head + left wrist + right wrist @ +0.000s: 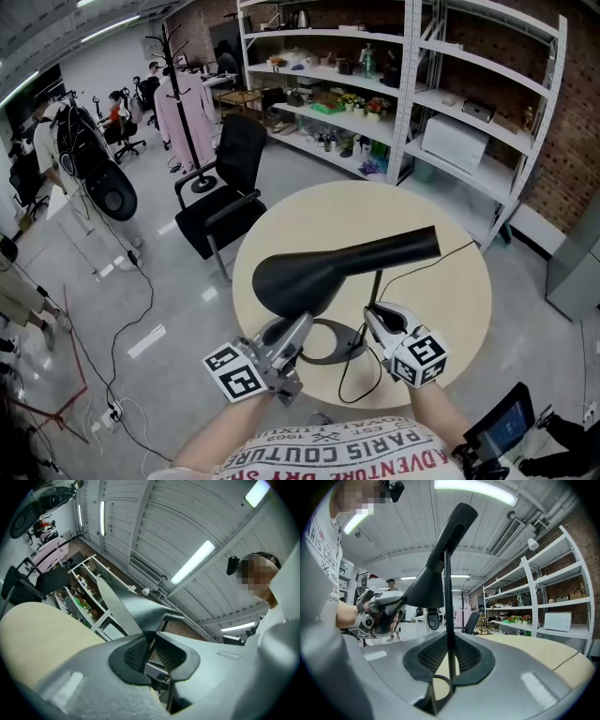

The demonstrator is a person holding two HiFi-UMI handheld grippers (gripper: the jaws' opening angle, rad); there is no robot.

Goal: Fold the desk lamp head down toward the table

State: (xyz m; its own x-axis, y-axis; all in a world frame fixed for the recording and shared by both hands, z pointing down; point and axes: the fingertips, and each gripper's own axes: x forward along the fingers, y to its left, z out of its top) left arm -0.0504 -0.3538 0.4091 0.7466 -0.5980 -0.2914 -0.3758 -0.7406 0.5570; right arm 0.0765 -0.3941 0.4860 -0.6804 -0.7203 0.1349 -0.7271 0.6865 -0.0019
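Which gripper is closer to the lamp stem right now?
Right. The right gripper is shut on the stem, low down. The left gripper is off to the stem's left, gripping the wide end of the head.

Both forearms reach forward from the lower edge of the head view, the left forearm (214,439) angled up and to the right, the right forearm (437,411) up and to the left, so the two grippers lie near each other. The left gripper (298,324) points up and away, marker cube toward the person. Its fingers (136,655) are drawn almost together on the rim of the lamp head (337,267). The right gripper (373,317) sits just beside it (also cube-side toward the person), its fingers (467,656) closed on the thin stem (448,597), which runs upright through the narrow slit between them. Seen from the right gripper's camera, a bare hand (346,616) wraps the left gripper's handle.
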